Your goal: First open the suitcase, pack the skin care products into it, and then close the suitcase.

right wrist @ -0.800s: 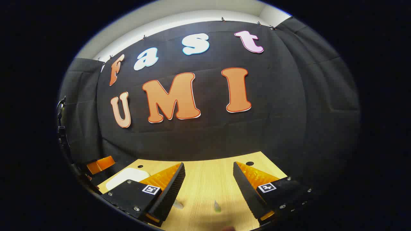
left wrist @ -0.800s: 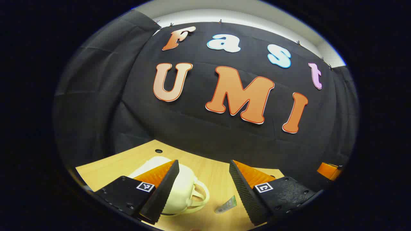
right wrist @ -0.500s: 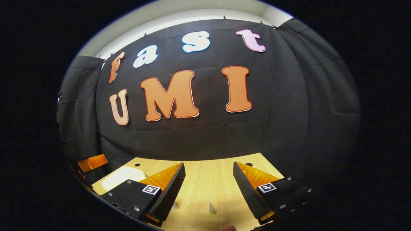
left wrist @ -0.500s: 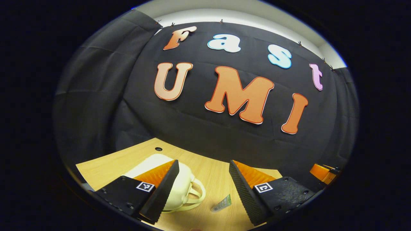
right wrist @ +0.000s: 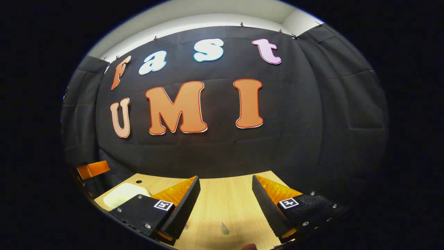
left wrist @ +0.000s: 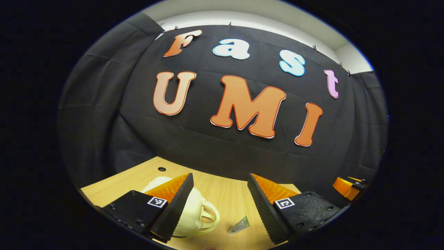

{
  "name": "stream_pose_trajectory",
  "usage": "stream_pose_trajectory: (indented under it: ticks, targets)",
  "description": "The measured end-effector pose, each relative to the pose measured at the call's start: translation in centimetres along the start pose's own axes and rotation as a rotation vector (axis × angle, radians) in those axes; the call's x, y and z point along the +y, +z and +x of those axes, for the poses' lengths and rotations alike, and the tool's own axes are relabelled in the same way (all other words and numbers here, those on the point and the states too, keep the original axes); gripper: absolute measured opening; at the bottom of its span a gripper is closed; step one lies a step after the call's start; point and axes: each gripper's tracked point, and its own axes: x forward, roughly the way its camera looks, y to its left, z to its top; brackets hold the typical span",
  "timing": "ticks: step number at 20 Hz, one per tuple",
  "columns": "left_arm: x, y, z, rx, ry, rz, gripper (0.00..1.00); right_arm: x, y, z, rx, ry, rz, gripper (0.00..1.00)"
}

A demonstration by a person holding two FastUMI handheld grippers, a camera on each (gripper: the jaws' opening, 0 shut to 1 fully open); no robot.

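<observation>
Overhead, both grippers above a wooden table (left wrist: 225,194).

Left gripper view: left gripper (left wrist: 219,208) spread wide, nothing between the fingers. One cream suitcase (left wrist: 196,213), lid closed, handle facing right, lying flat on the table, partly behind the near finger. One small skin care tube (left wrist: 239,225) just right of the handle, apart from it, lying on the wood. Part of the other gripper at far right edge (left wrist: 348,187).

Right gripper view: right gripper (right wrist: 225,208) likewise spread wide, holding nothing. Suitcase (right wrist: 123,194) seen far left, handle hidden. One pointed tube end (right wrist: 225,229) on the table between the fingers, untouched. Other gripper's part at far left (right wrist: 92,169).
</observation>
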Motion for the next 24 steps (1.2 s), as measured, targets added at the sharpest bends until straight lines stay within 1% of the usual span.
stream_pose_trajectory:
  ticks: [3, 8, 11, 12, 17, 20, 24]
  targets:
    - [0.4, 1.0, 0.2, -0.014, -0.035, 0.036, 0.97, 0.1, 0.0, -0.5, -0.013, -0.035, 0.013, 0.95]
    - [1.0, -0.2, -0.1, -0.009, -0.007, 0.055, 0.97, 0.4, -0.4, -0.4, -0.002, -0.03, -0.01, 0.95]
    - [0.9, -1.0, -0.2, 0.005, -0.014, 0.07, 0.96, 0.4, -1.0, -0.3, 0.023, -0.036, 0.007, 0.95]
    - [0.9, -1.0, -0.2, 0.0, -0.019, 0.079, 0.97, 0.6, -1.2, -0.2, 0.029, -0.031, 0.013, 0.95]
    - [1.8, -1.4, 0.7, 0.004, 0.006, 0.15, 0.97, 0.8, -1.8, -0.1, 0.046, -0.04, -0.009, 0.95]
    - [1.9, -2.6, 1.8, 0.025, 0.022, 0.244, 0.97, 0.1, -2.4, 0.2, 0.067, -0.057, -0.003, 0.95]
    - [1.4, -5.4, 2.9, 0.084, -0.001, 0.4, 0.97, -0.9, -4.0, 0.3, 0.112, -0.087, 0.037, 0.95]
